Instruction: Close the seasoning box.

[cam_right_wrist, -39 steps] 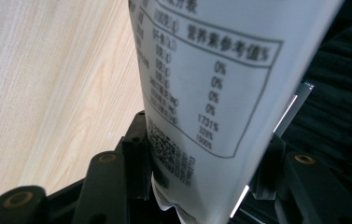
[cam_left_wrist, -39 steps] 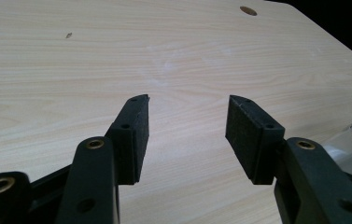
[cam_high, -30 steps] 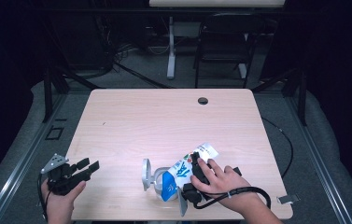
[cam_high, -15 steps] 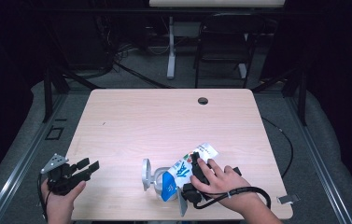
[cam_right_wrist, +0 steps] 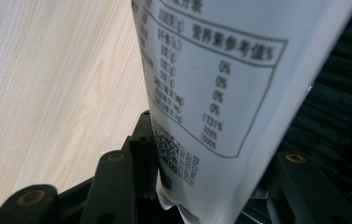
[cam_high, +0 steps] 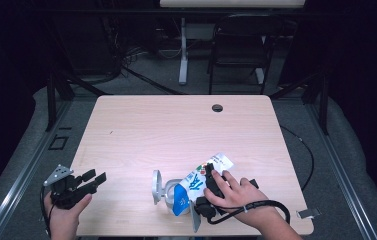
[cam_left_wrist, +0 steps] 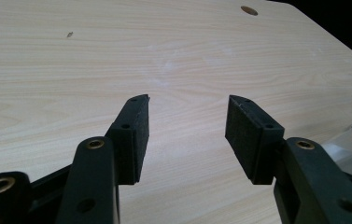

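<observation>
- White pouch sits between the right hand-held gripper's jaws, which have just been closing on it.
- Left hand-held gripper is wide open, holding nothing, far at lower left.

A fixed high camera looked forward and down over the whole table, while two gripper-mounted cameras skimmed close above that same tabletop, one pressed against a printed pouch.

We see the pale wooden table bare across its far half. Near us, only the white-and-blue printed pouch and the silvery metal cup obstruct.
</observation>
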Motion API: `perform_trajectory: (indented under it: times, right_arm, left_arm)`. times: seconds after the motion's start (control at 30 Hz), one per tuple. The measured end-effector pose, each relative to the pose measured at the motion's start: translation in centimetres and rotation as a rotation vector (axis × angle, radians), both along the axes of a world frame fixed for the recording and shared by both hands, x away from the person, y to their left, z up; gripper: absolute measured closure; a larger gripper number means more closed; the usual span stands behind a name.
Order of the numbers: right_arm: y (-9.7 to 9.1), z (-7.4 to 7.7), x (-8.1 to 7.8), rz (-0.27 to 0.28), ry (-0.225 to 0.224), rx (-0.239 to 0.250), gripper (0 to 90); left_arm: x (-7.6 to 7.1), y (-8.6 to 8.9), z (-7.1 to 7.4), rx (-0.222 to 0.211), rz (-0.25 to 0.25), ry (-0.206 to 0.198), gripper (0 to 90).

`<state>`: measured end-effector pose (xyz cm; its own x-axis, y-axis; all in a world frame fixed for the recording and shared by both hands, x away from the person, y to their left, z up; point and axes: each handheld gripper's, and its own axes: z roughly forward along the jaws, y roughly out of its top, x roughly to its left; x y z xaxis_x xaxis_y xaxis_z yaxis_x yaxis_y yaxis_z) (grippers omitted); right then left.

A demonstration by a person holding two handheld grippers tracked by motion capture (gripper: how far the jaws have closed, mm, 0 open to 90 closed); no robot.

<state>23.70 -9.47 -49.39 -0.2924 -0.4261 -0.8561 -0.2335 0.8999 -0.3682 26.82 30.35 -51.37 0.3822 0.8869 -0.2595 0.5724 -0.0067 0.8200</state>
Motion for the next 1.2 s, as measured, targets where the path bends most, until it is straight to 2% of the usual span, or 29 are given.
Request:
perform_trajectory:
  times: [1.2]
  right_arm:
    - [0.08,0.06,-0.11,0.005,-0.009,-0.021,59.6]
  left_arm:
    - [0.04,0.08,-0.11,-0.002,0.002,0.0,50.1]
